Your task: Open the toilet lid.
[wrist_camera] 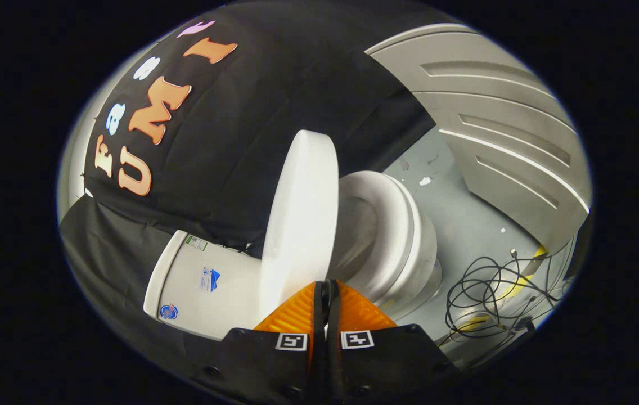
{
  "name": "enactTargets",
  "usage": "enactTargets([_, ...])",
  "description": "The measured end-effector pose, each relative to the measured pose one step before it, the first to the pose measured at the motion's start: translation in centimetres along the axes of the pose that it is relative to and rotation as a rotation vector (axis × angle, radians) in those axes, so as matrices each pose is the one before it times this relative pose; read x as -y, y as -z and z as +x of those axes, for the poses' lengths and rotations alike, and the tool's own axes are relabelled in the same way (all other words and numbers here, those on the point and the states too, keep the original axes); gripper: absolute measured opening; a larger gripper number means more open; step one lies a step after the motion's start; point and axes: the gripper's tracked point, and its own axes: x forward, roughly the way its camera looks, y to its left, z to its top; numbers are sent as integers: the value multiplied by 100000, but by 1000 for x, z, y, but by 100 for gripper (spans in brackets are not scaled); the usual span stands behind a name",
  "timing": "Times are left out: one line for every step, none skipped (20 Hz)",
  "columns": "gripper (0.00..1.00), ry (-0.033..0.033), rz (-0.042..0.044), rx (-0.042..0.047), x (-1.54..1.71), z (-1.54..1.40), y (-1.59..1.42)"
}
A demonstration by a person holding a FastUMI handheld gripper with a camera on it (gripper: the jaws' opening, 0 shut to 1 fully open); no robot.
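The white toilet shows tilted in the gripper view. Its lid (302, 214) is lifted off the seat (395, 219) and stands on edge, leaning toward the tank (207, 281). The bowl opening is visible between lid and seat. My gripper (326, 286) is shut, with both fingers pressed together and nothing between them. The fingertips sit right at the lid's near rim, on the side facing the seat. I cannot tell whether they touch the rim.
The black cloth wall hangs behind the tank and lid. A grey panelled door (511, 129) stands beyond the bowl. On the grey floor (466, 225) beside the bowl lies a tangle of black cables (488, 298) with some yellow tape.
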Motion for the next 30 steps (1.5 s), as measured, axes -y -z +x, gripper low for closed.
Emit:
enactTargets([8, 294, -671, 613, -627, -211, -210])
enactTargets([8, 487, -1809, 979, -595, -127, -221])
enactTargets([8, 942, -3732, 585, -538, -161, -78])
enactTargets([8, 1280, -4632, 473, -461, -203, -91])
enactTargets([8, 892, -4375, 372, -606, -208, -151])
enactTargets([8, 453, -3406, 824, -760, -194, -330])
enactTargets([8, 269, -2620, 621, -783, -207, -348])
enactTargets([8, 410, -2719, 290, -702, -154, -203])
enactTargets([8, 664, -3320, 599, -477, -259, -226])
enactTargets([8, 533, -4048, 716, -633, -168, -188])
enactTargets([8, 792, -3627, 616, -515, -207, -299])
enactTargets([8, 728, -2922, 765, -602, -231, -392])
enactTargets([8, 529, -2707, 882, -681, -236, -278])
enactTargets([8, 714, -2724, 592, -627, -10, -257])
enactTargets([8, 1108, -2677, 879, -487, -220, -329])
enactTargets([8, 1053, -2457, 629, -542, -174, -141])
enactTargets([8, 875, -2205, 602, -541, -204, -292])
enactTargets([8, 826, -1887, 435, -377, -71, -161])
enactTargets([8, 467, -1601, 315, -432, -177, -354])
enactTargets([8, 305, -1591, 628, -595, -52, -237])
enactTargets([8, 425, -1726, 760, -547, -266, -224])
enactTargets([8, 533, -2416, 464, -674, 23, -233])
enactTargets([8, 684, -2588, 836, -688, -185, -285])
enactTargets([8, 576, -2496, 784, -700, -224, -470])
enactTargets([8, 622, -2525, 1033, -635, -198, -379])
enactTargets([8, 635, -2722, 1195, -742, -120, -542])
enactTargets([8, 637, -2422, 1099, -697, -236, -335])
enactTargets([8, 319, -2271, 666, -574, -257, -288])
enactTargets([8, 105, -1831, 1147, -596, -184, -315])
enactTargets([8, -143, -1642, 859, -652, -35, -354])
